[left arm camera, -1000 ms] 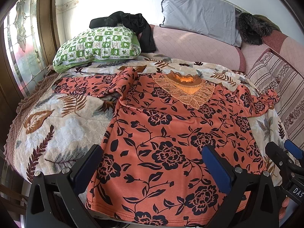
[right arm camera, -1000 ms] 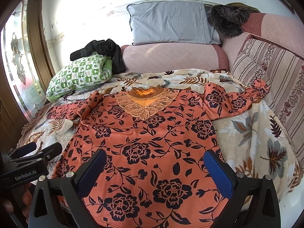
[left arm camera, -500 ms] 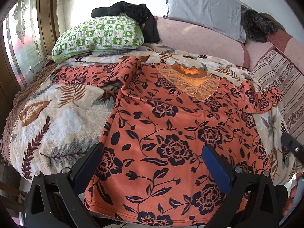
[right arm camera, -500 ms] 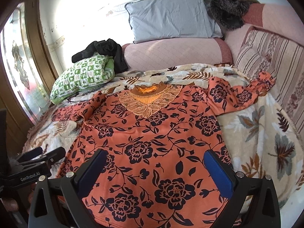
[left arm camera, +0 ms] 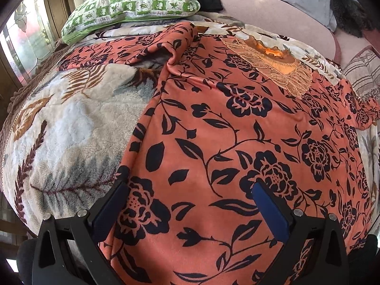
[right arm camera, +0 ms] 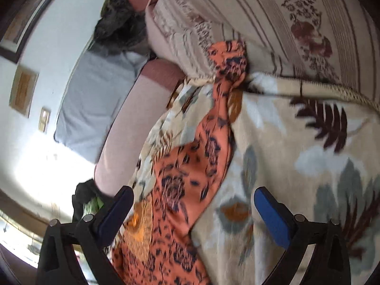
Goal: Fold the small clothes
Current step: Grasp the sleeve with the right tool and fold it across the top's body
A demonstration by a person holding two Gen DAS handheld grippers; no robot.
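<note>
orange floral top (left arm camera: 225, 142) is spread flat on the leaf-print blanket (left arm camera: 71, 128) of the bed. left gripper (left arm camera: 190, 210) is held over its hem, jaws spread. right gripper (right arm camera: 192, 213) is tilted over the sleeve (right arm camera: 213, 128), jaws spread, nothing pinched.

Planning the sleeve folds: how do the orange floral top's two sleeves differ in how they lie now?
The left-hand sleeve lies spread sideways across the leaf-print fleece blanket, with a bunched fold at the shoulder. The right-hand sleeve runs narrow and twisted, and its cuff rises against the striped cushion. Both belong to the orange floral top, and neither is folded in yet.
</note>
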